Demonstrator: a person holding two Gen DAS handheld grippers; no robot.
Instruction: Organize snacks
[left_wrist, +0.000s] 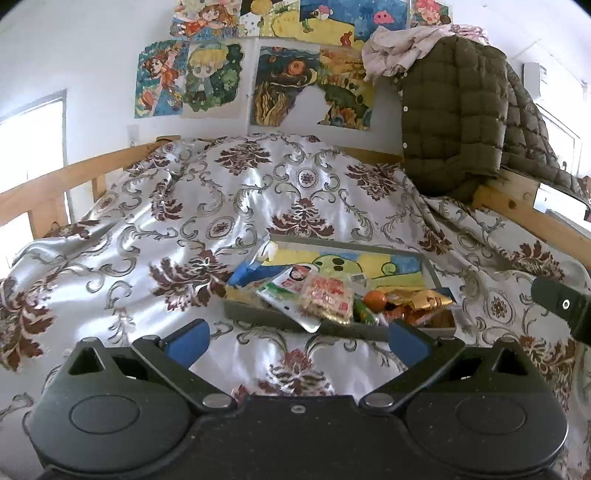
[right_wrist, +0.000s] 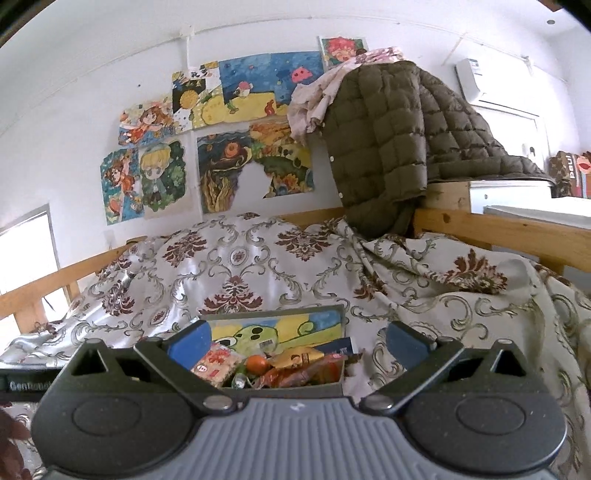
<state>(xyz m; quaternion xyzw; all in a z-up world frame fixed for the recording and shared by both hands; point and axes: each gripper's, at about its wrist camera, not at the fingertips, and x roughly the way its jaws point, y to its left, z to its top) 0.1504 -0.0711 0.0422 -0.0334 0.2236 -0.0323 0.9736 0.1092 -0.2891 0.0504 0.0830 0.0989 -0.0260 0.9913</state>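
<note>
A shallow grey tray (left_wrist: 266, 314) with a painted frog picture on its floor lies on the patterned bedspread. Several snack packets are piled at its near end: a red-and-clear biscuit pack (left_wrist: 327, 295), a white pouch (left_wrist: 284, 291), a blue packet (left_wrist: 251, 273), an orange round snack (left_wrist: 375, 297) and gold and orange wrappers (left_wrist: 424, 304). My left gripper (left_wrist: 299, 339) is open and empty just in front of the tray. My right gripper (right_wrist: 299, 343) is open and empty above the tray's (right_wrist: 295, 387) near end, with the biscuit pack (right_wrist: 216, 363) and orange wrappers (right_wrist: 303, 371) between its fingers.
The bedspread (left_wrist: 221, 206) covers a bed with wooden rails (left_wrist: 66, 177). An olive quilted jacket (left_wrist: 458, 110) hangs over the right rail. Drawings are taped to the white wall (left_wrist: 207, 77). The right gripper's body shows at the left wrist view's right edge (left_wrist: 565, 306).
</note>
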